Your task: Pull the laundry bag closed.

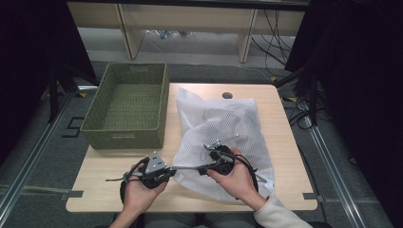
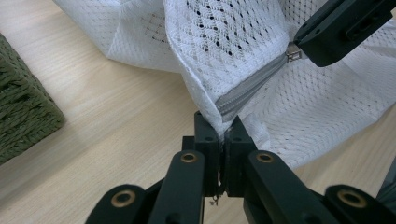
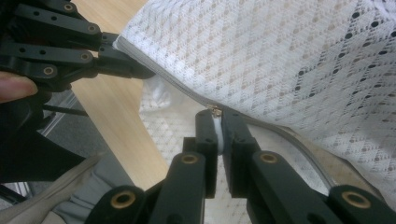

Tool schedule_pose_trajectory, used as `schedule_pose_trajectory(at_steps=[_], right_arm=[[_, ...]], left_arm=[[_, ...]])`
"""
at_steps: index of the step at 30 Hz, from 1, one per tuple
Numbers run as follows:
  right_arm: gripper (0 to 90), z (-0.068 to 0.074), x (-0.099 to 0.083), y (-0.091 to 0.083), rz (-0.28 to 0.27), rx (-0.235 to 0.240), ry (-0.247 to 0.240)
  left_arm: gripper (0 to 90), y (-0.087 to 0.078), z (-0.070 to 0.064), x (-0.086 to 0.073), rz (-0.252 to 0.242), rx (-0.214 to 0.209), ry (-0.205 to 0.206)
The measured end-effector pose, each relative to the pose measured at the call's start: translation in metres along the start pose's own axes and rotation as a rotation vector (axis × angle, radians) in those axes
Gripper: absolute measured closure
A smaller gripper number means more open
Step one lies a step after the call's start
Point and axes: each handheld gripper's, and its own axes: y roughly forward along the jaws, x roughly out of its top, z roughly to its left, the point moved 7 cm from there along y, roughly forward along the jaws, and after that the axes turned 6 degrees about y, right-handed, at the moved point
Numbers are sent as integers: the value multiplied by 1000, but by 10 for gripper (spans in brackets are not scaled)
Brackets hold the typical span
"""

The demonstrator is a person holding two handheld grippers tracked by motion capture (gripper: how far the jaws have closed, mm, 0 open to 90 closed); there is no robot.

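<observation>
Hands first, close to me at the near edge of the table (image 1: 285, 142): I am holding a hand-held gripper in each one. My left hand-held gripper (image 2: 223, 132) is squeezing shut on the corner of the white mesh bag (image 1: 223, 128), right where the grey zipper (image 2: 252, 86) ends. My right hand-held gripper (image 3: 218, 122) is pinched shut on the little metal zipper pull (image 3: 215, 111), a bit farther along the same line.

The zipper is running straight from one gripper to the other, so its long line is lying left to right in front of me. The pull is sitting to the right of my left gripper, near it but not touching. I think the next move is sliding the pull along that line while my left side is keeping the corner tight. My right hand is the one on the pull, so it is doing the sliding.

Behind my hands, the rest of the bag is lying crumpled on the middle of the table. Farther back on the left, a green woven basket (image 1: 128, 107) is sitting just beside the bag. I am not seeing any writing or labels I can read.
</observation>
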Motion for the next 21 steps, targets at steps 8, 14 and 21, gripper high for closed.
schedule_pose_trajectory(at_steps=[8, 14, 21], right_arm=[[869, -4, -1, -2, -8, 5, -9], [869, -6, -1, -6, -14, -15, 9], [869, -8, -2, -6, -23, -8, -12]], left_arm=[[869, 1, -2, 1, -17, -5, -24], [869, 0, -1, 1, -13, -6, -17], [869, 0, 0, 1, -17, 8, -12]])
